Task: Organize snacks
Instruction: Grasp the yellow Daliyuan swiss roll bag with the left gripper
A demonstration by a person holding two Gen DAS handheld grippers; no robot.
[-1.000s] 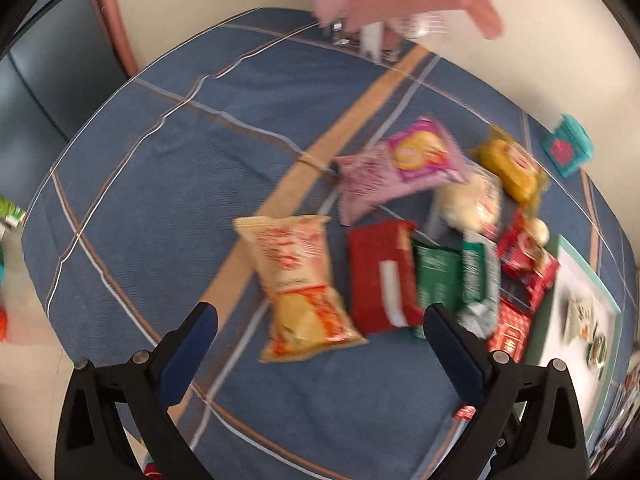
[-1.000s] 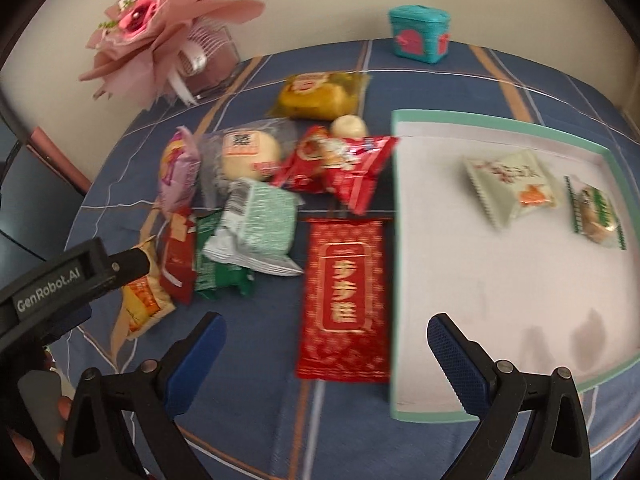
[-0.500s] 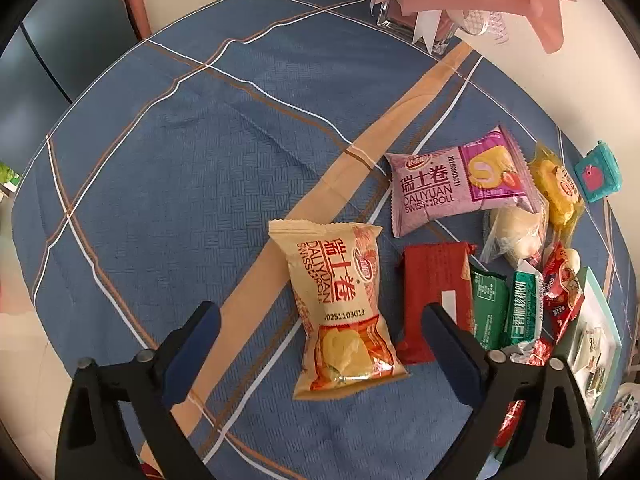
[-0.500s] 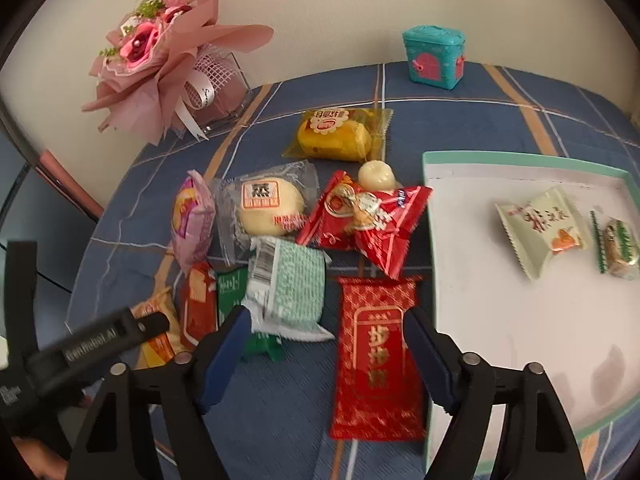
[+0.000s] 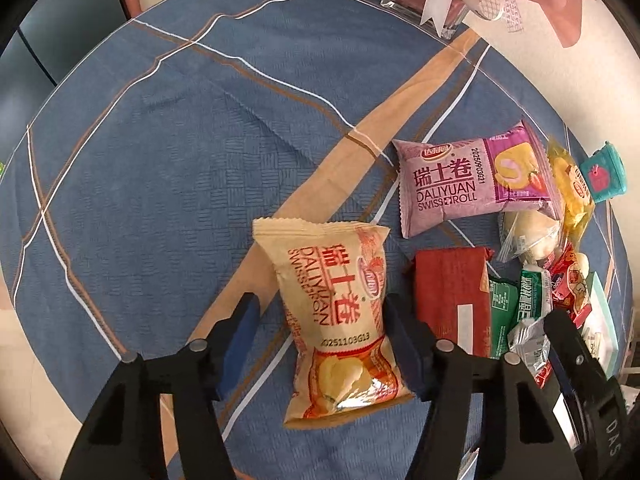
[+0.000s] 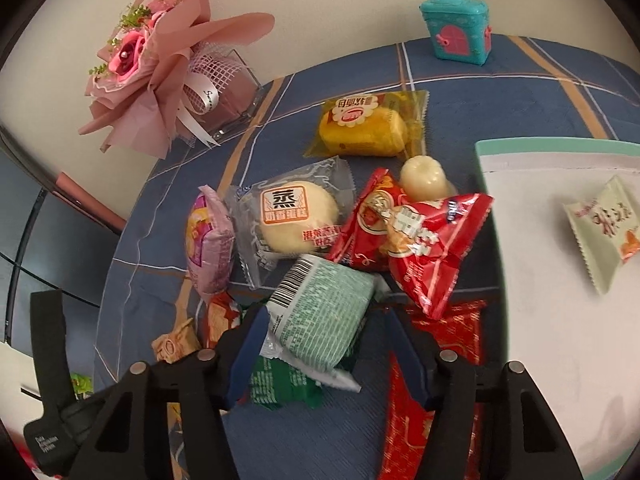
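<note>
An orange Swiss roll packet lies on the blue checked tablecloth. My left gripper straddles it, jaws closing; the right pad touches the packet's edge, the left pad stands just clear. In the right wrist view a pale green packet rests on top of a dark green one. My right gripper is around the pale green packet, jaws closing, with a small gap still at the right pad.
A white tray with a mint rim at the right holds a pale packet. Red packets, a steamed cake, a yellow cake and a purple roll crowd the cloth. A bouquet and a teal box stand by the wall.
Both grippers have come lower and their jaws have narrowed. The left one now has the orange packet between its pads. The right one slid left from the tray's edge onto the pale green packet.
</note>
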